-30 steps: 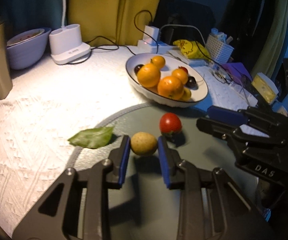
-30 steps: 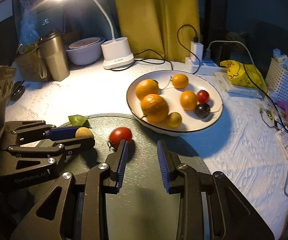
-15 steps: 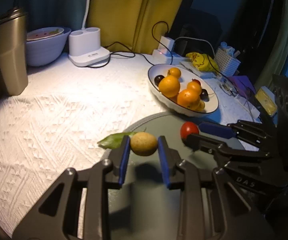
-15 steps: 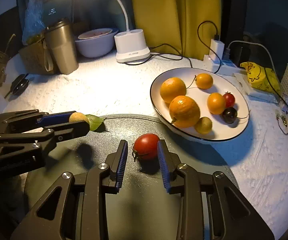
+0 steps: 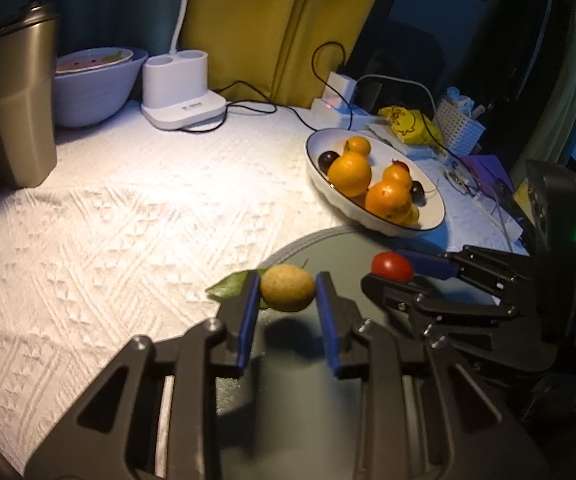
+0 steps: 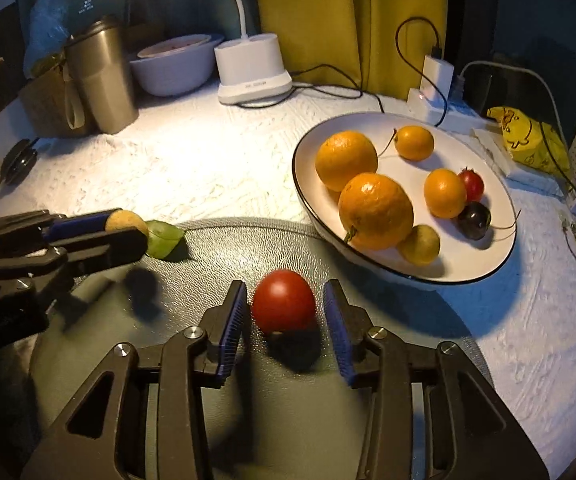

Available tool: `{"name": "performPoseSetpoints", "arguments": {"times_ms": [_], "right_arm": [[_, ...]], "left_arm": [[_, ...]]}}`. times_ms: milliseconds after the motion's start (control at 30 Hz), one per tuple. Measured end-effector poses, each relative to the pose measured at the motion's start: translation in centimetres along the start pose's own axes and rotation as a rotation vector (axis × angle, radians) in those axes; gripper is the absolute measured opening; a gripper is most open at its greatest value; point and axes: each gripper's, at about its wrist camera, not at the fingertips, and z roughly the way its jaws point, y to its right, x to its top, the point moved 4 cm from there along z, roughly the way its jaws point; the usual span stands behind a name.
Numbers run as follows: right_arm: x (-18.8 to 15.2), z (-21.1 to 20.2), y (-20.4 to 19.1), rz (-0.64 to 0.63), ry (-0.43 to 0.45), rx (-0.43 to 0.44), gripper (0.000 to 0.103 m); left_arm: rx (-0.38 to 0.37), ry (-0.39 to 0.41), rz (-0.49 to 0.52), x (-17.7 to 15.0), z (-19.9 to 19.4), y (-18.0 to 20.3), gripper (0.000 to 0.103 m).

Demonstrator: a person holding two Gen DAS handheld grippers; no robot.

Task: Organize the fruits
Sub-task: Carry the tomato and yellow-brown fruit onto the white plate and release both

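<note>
My left gripper (image 5: 287,302) is shut on a small yellow-brown fruit (image 5: 287,287) and holds it above the dark round mat (image 5: 328,400), its shadow below. The fruit also shows in the right wrist view (image 6: 125,221). My right gripper (image 6: 284,318) is open around a red tomato (image 6: 283,301) that rests on the mat (image 6: 248,380), with gaps on both sides. A white plate (image 6: 488,216) at the right holds oranges (image 6: 375,211), a small yellow fruit, a dark cherry and a small tomato.
A green leaf (image 6: 163,237) lies at the mat's left edge. A steel tumbler (image 6: 102,80), a white bowl (image 6: 172,70), a lamp base (image 6: 254,70), a charger with cables (image 6: 434,80) and a yellow packet (image 6: 528,136) stand at the back.
My left gripper has lifted the yellow-brown fruit off the mat and drawn back. My right gripper has moved forward so that the tomato sits between its open fingers.
</note>
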Motion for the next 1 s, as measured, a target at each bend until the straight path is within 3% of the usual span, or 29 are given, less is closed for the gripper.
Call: {"name": "performPoseSetpoints", "arguments": {"times_ms": [67,133,533,1000], "right_arm": [[0.0,-0.1,-0.1,-0.006,0.002,0.003,0.04],[0.0,-0.1,-0.2,-0.022,0.002,0.008,0.033],[-0.3,-2.0,0.6,-0.008,0.042,0.036,0.032],[0.3,-5.4,4.3,0.043,0.128,0.023,0.032]], "left_arm": [[0.002,0.001,0.001,0.1,0.0,0.0,0.029],[0.005,0.002,0.005,0.1,0.0,0.2,0.029],[0.017,0.018,0.048,0.9,-0.6,2.0,0.029],[0.016,0.024,0.115,2.7,-0.2,5.6,0.029]]}}
